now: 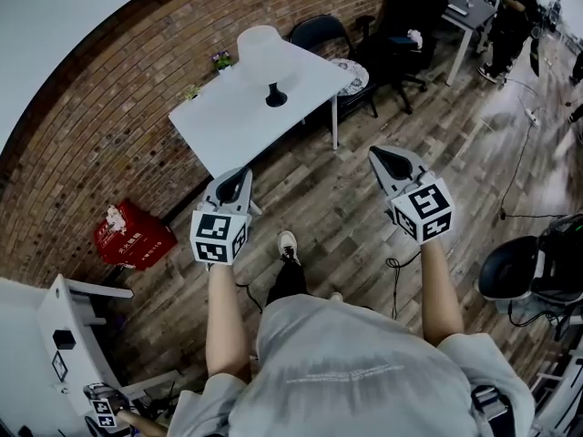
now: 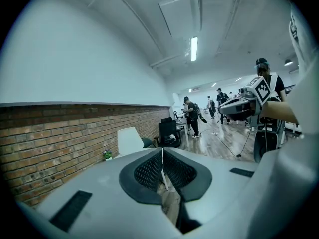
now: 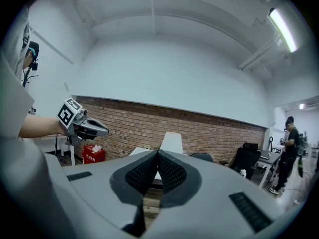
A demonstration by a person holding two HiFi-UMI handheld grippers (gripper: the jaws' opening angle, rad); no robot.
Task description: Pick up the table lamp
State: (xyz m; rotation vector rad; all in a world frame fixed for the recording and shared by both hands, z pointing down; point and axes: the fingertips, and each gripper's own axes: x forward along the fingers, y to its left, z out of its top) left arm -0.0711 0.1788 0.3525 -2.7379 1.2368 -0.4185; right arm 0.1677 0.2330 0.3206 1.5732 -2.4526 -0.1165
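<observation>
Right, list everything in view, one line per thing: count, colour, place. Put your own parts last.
Table lamp: one, white shade on a black base, standing on the table.
Table: one, white, against the brick wall.
Brick wall: one, reddish-brown, behind the table.
Small plants: two, green, at the table's wall-side edge.
Box: one, red, on the floor by the wall.
Office chairs: at least two, black, beyond the table.
Floor: one, grey-brown wood planks.
Bystander: one, dark clothes, far right by a desk.
Shoe: one showing, white, on the floor.
Left gripper: one, grey, jaws together, empty, short of the table.
Right gripper: one, grey, jaws together, empty, over the floor.
</observation>
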